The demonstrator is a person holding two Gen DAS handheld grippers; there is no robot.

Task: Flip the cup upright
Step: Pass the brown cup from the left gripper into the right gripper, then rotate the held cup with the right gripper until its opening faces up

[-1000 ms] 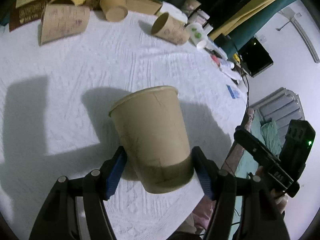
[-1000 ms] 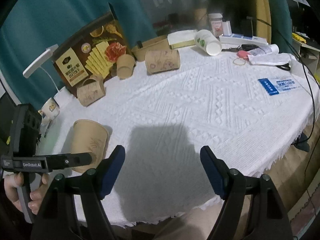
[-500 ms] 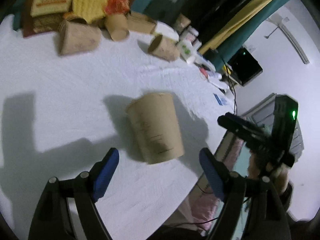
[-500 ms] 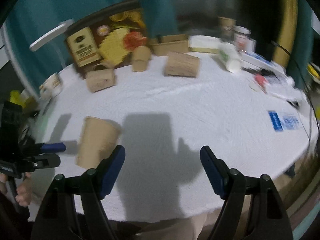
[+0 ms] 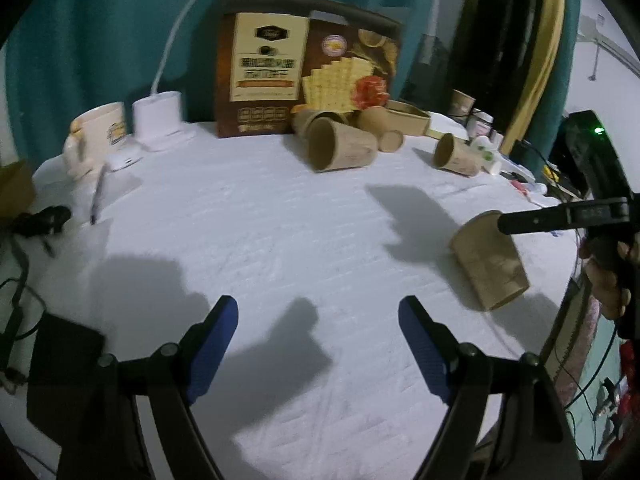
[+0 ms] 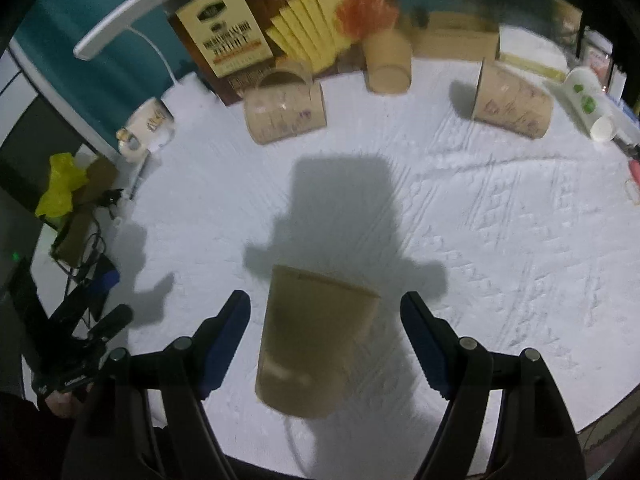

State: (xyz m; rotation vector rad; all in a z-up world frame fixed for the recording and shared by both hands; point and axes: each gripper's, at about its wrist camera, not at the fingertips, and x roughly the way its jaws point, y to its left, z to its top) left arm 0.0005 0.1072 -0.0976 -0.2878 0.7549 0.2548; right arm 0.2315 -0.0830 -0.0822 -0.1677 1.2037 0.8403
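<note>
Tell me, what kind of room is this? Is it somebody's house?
Probably a room in a home. A table with a white cloth holds a biscuit box, a desk lamp, a mug and brown paper cups. Teal curtains hang behind.

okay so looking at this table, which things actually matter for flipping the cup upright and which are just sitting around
Part of the job:
- brown paper cup between the open jaws of the right gripper
- left gripper, open and holding nothing

Just lying about:
- paper cups on their sides near the back
- biscuit box
- desk lamp
- white mug
- white tablecloth
</note>
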